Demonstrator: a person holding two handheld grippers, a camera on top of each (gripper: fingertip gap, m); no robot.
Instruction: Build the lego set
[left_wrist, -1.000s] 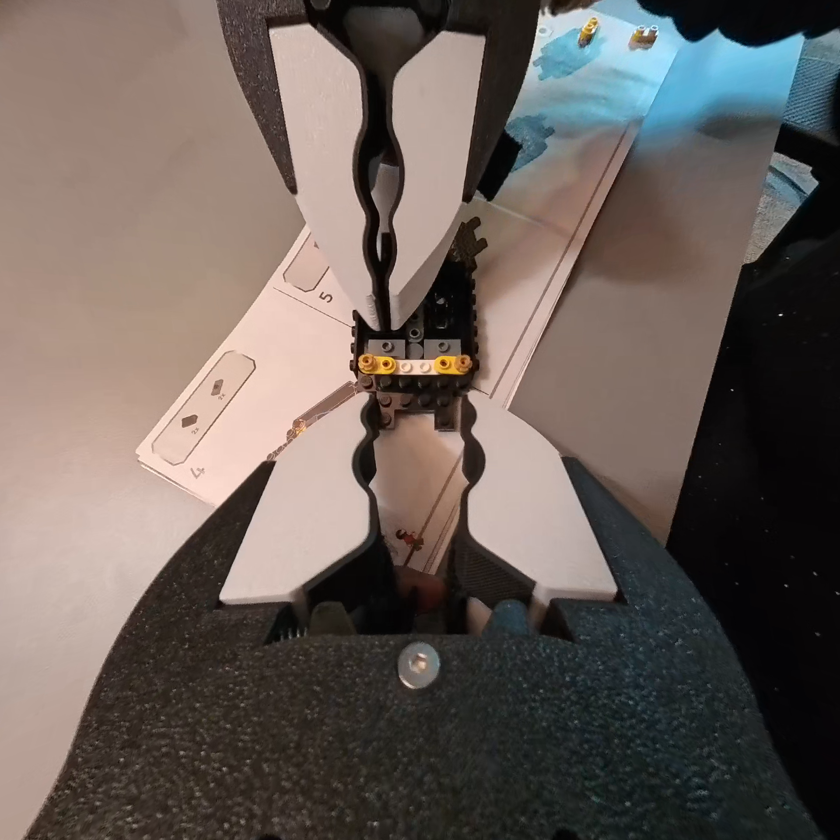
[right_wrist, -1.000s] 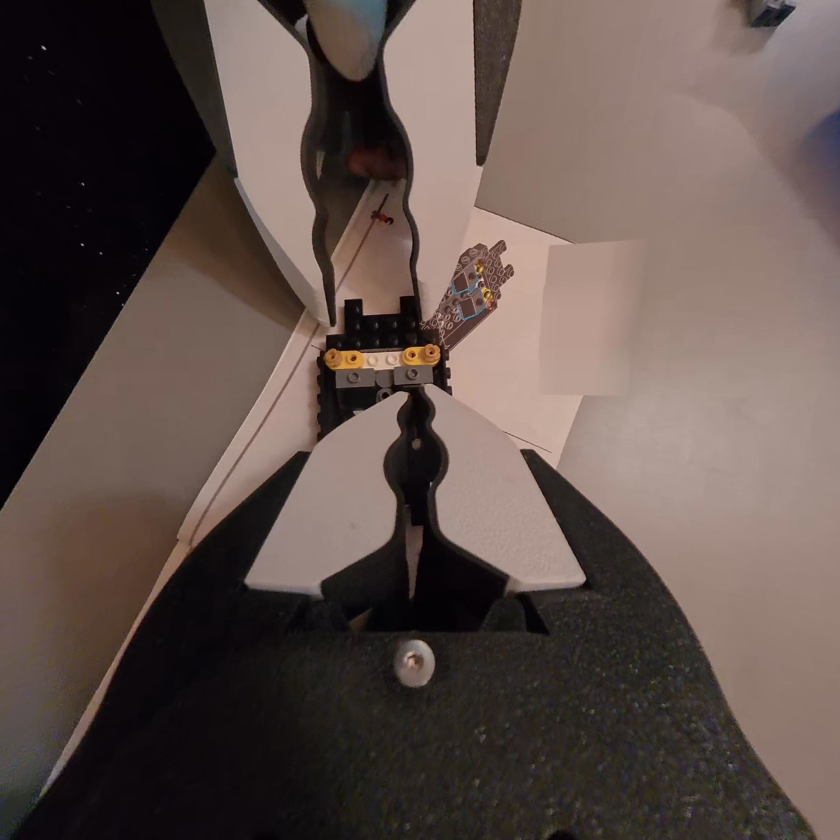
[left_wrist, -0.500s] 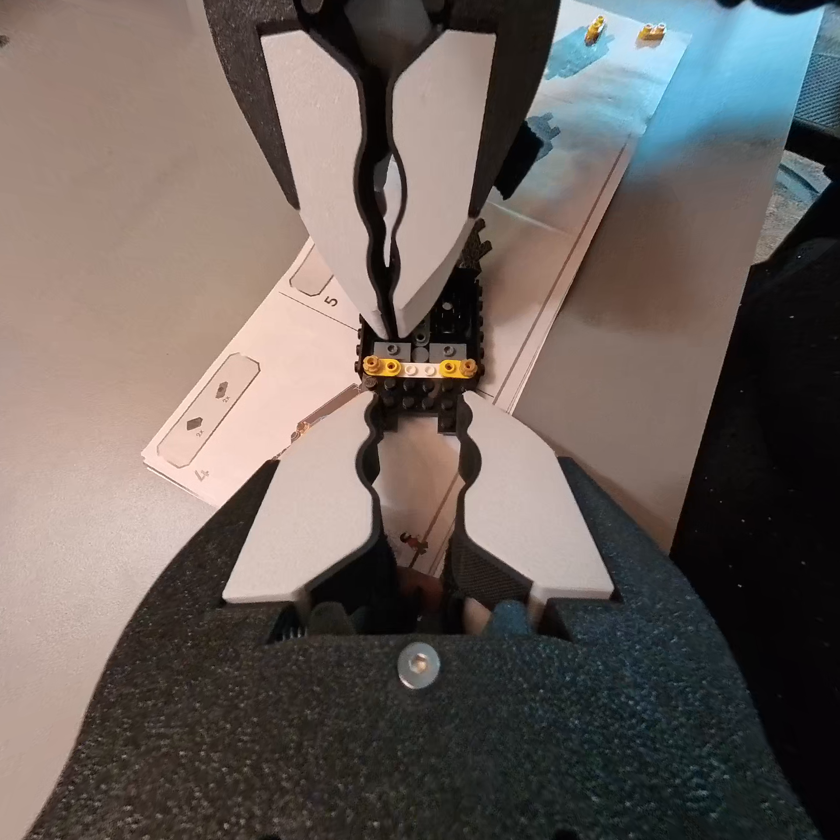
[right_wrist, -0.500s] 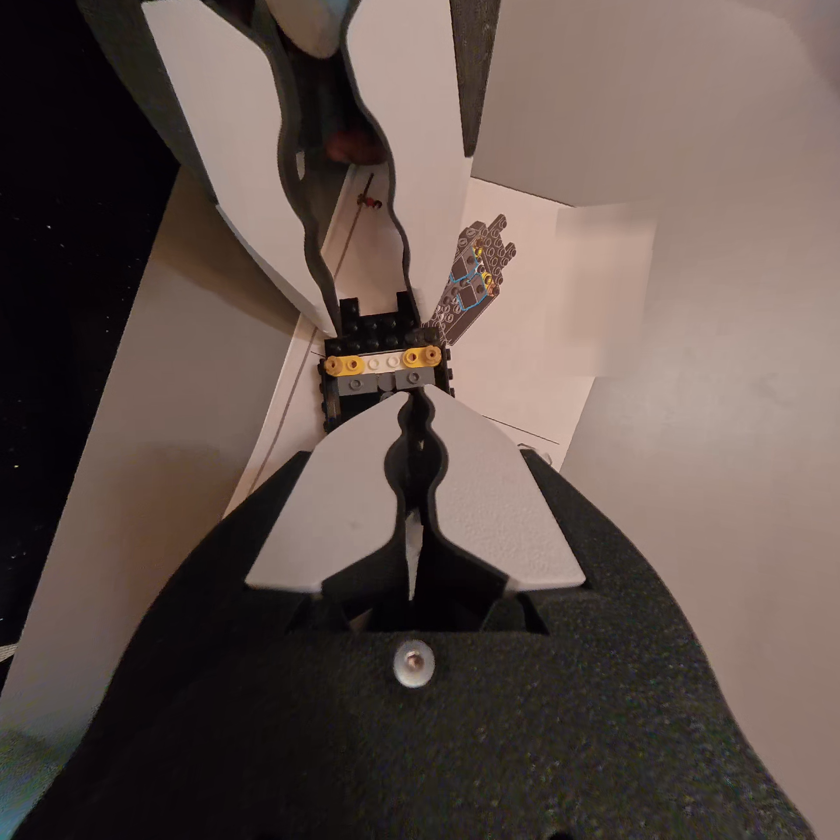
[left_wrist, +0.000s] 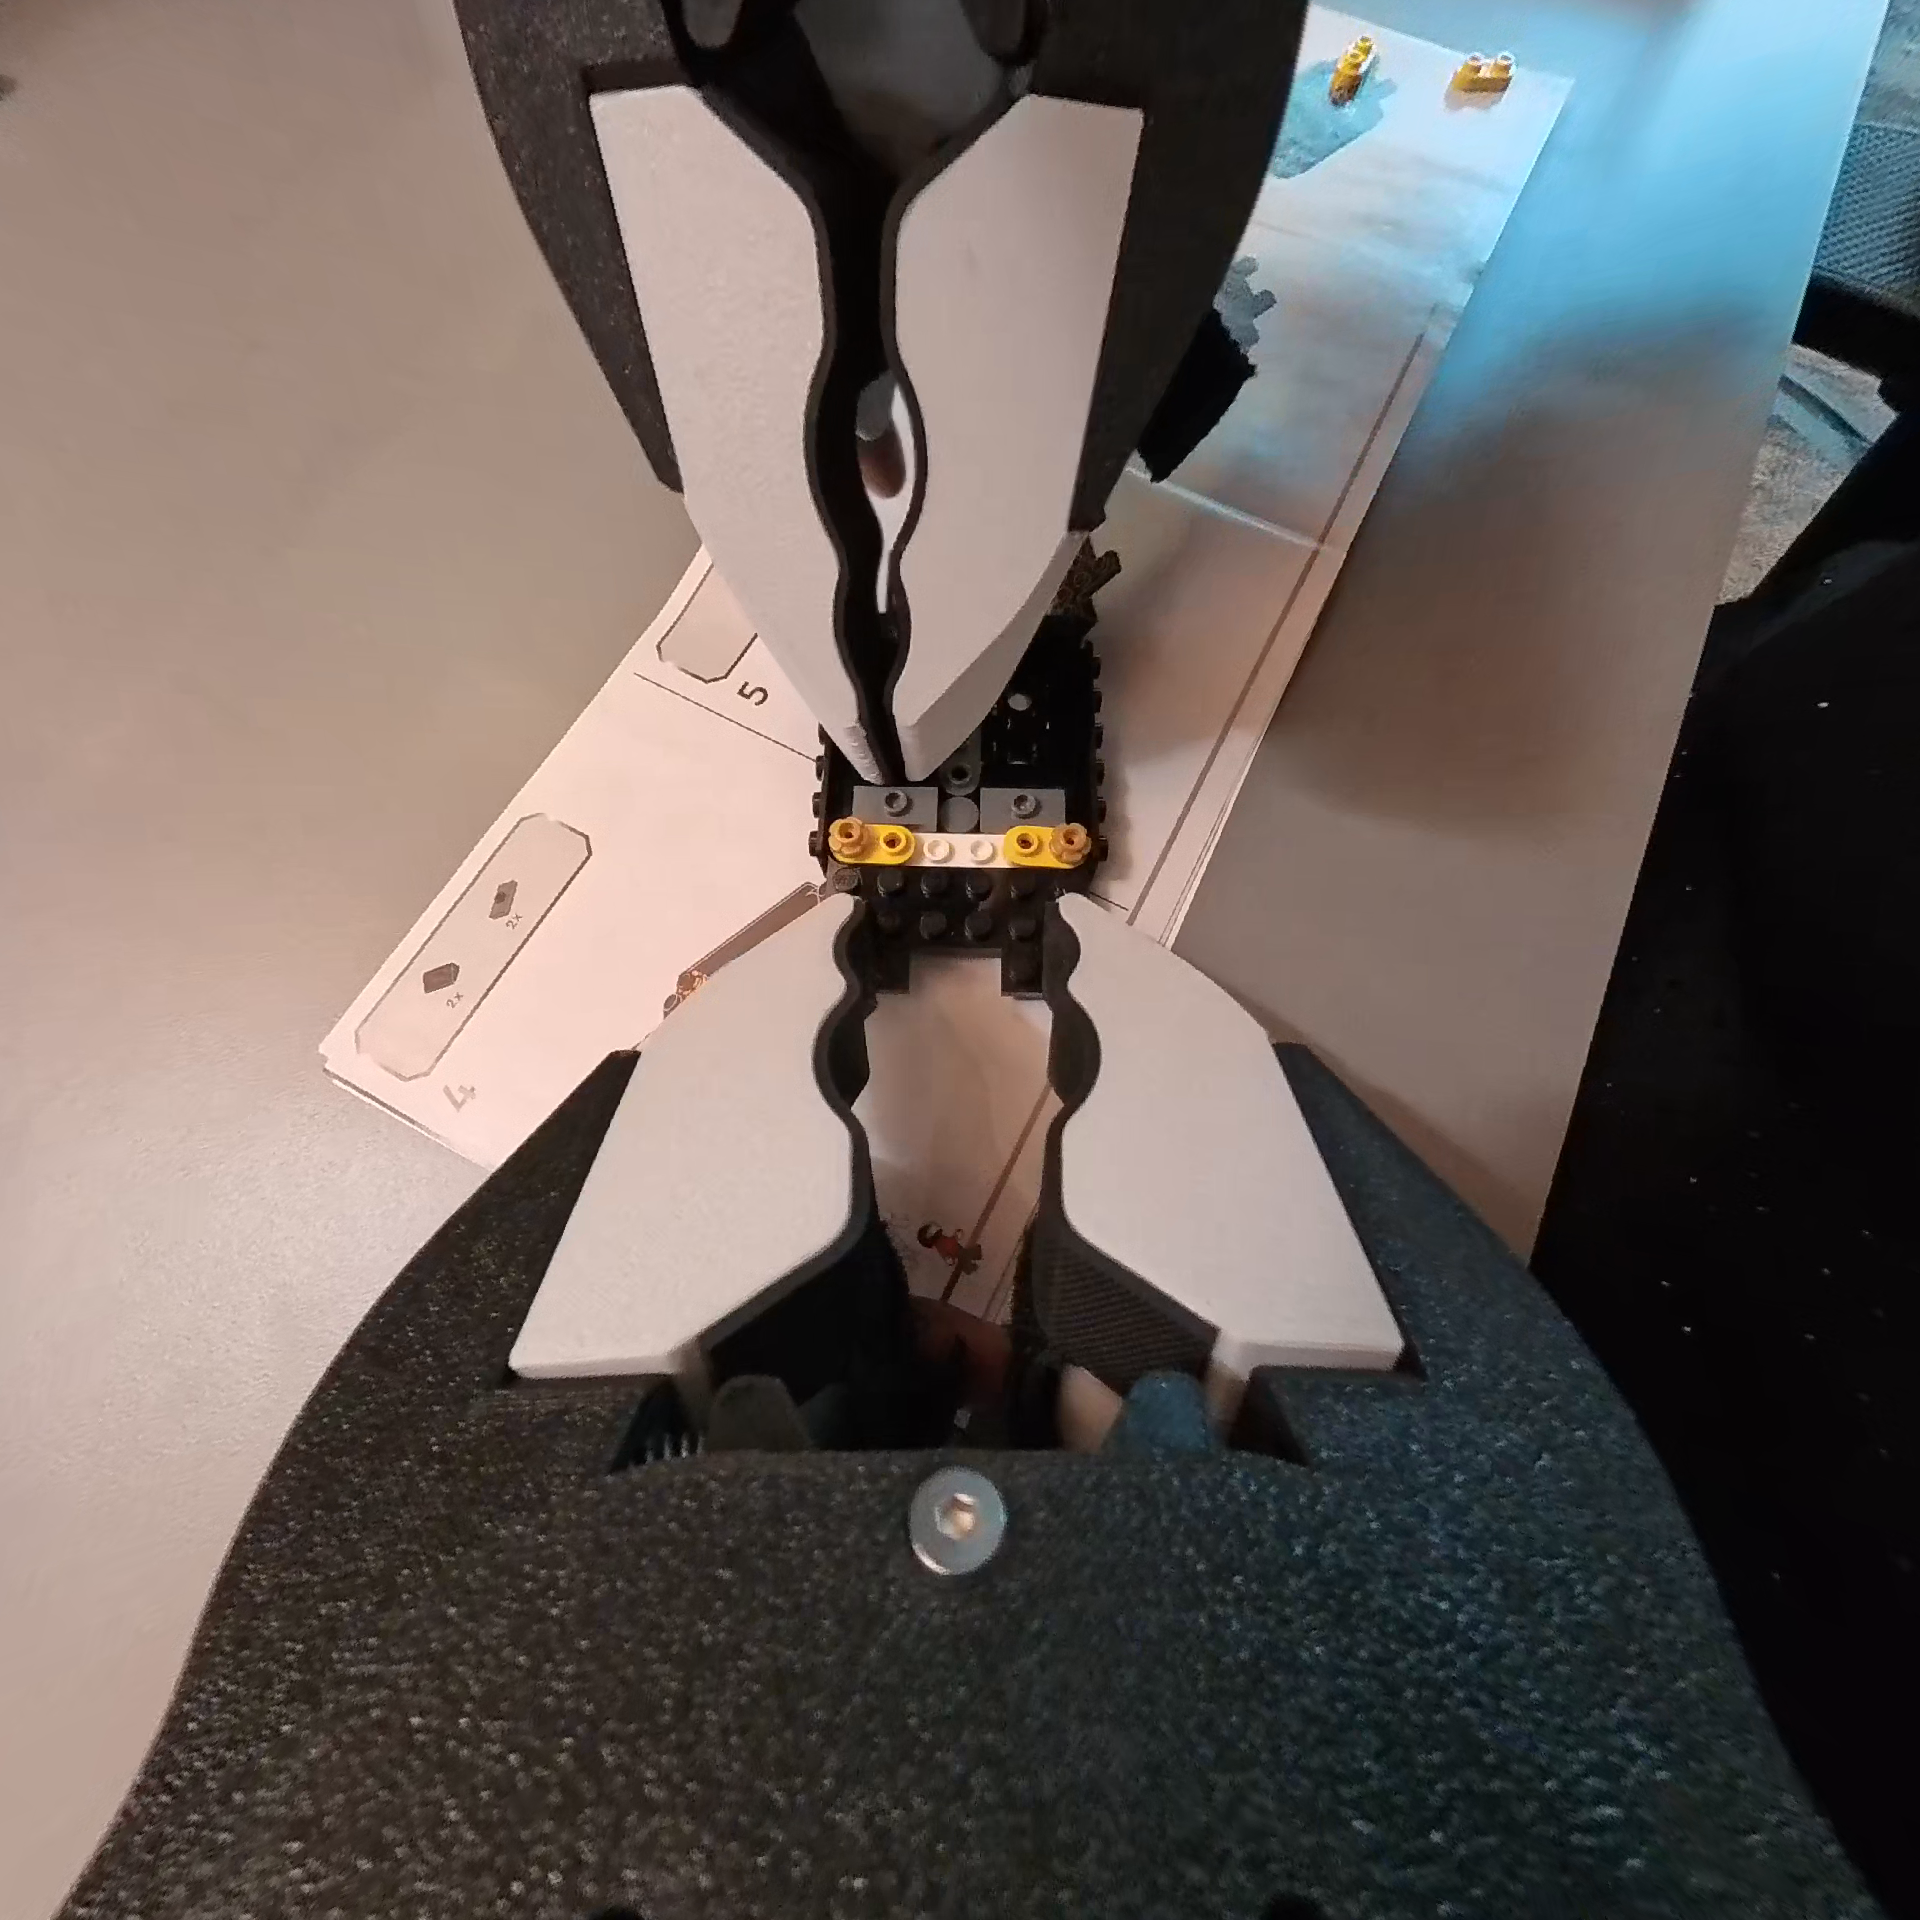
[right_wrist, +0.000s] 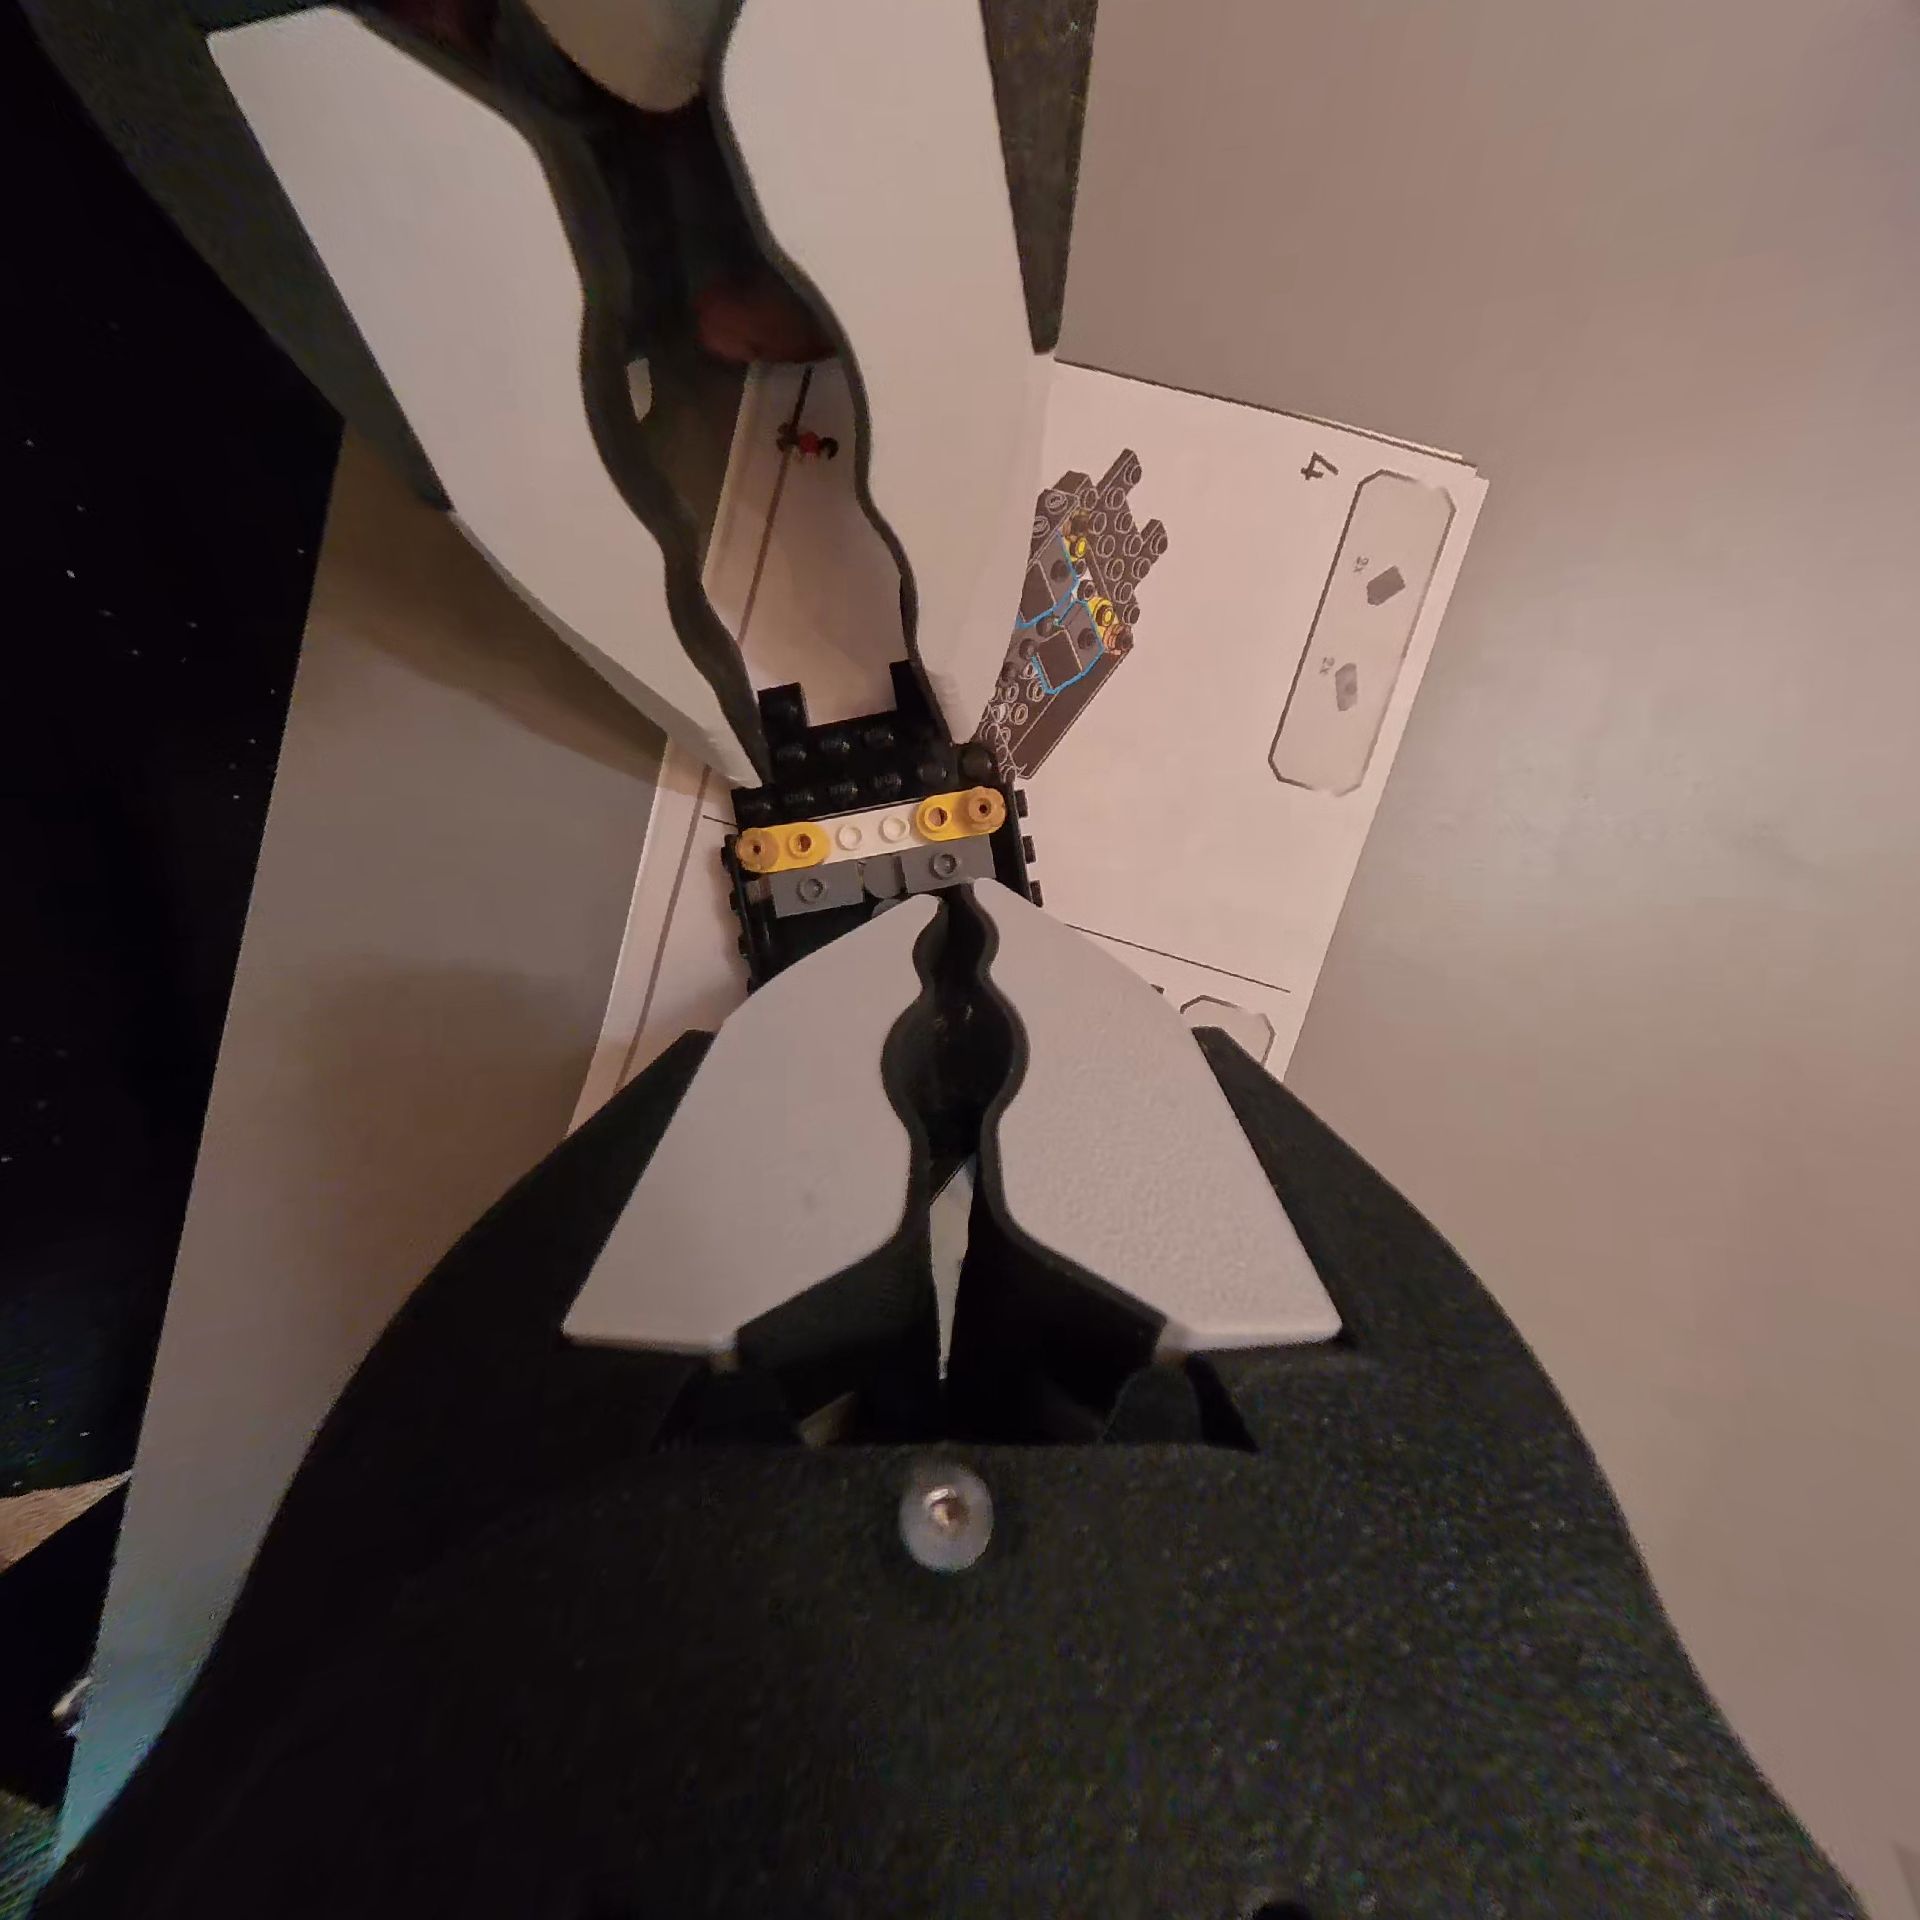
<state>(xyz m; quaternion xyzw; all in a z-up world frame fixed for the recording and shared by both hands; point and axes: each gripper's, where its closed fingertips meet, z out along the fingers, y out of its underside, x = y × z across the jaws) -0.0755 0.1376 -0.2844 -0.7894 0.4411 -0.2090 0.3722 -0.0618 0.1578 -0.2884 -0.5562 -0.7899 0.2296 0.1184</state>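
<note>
A small black Lego build (left_wrist: 961, 883) carries a row of two yellow pieces and a white plate, with two grey tiles (left_wrist: 894, 802) behind. It hovers over the open instruction booklet (left_wrist: 623, 883). My left gripper (left_wrist: 954, 925) is shut on the build's near end, a finger on each side. My right gripper (left_wrist: 883, 753) comes in from the far side, shut, its tips touching the build by the left grey tile. In the right wrist view my right gripper (right_wrist: 961, 902) touches the build (right_wrist: 873, 831), and the left gripper (right_wrist: 857, 764) holds it from the far end.
Two loose yellow pieces (left_wrist: 1351, 73) (left_wrist: 1486, 73) lie far back on the booklet. The grey table (left_wrist: 260, 520) ends in an edge at the right, with dark floor (left_wrist: 1766, 1039) beyond. The booklet page (right_wrist: 1195, 831) lies right of the build. Less than 4 cm separates the two grippers' tips.
Both grippers stay on the build. The right gripper has tilted and shifted slightly, so more of the booklet page shows in its view. The left grip is unchanged.
</note>
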